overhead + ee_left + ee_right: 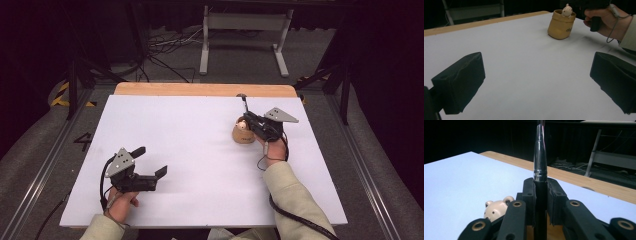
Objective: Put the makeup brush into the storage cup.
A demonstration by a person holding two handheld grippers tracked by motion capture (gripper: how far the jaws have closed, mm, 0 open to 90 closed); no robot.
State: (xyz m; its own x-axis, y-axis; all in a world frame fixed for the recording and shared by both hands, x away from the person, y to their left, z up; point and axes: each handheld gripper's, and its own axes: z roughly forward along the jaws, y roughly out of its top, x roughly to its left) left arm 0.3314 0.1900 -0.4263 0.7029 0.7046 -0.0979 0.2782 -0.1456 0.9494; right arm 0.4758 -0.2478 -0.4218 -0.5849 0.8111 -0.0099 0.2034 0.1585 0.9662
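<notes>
- My right gripper is clamped on a slim makeup brush. The jaws pinch its dark handle just under the shiny metal ferrule, and the brush stands upright above the cup.
- I hold the brush that way, I judge, so it can go straight down into the cup or come straight up out of it. Which of the two I cannot tell.
- The cup is a small tan holder with a little bear head on its rim. It stands toward the far right of the white board, with my right hand just beside it on the near side.
- My left gripper rests well away from the cup, at the near left of the board. Its jaws stand wide apart with nothing between them, which I take as waiting clear of the work.
- The board is plain, matt white and bare apart from the cup. A strip of wooden table edge shows beyond the cup.
- Farther behind the cup the room is dark, with a grey floor, loose cables and a pale metal stand.
</notes>
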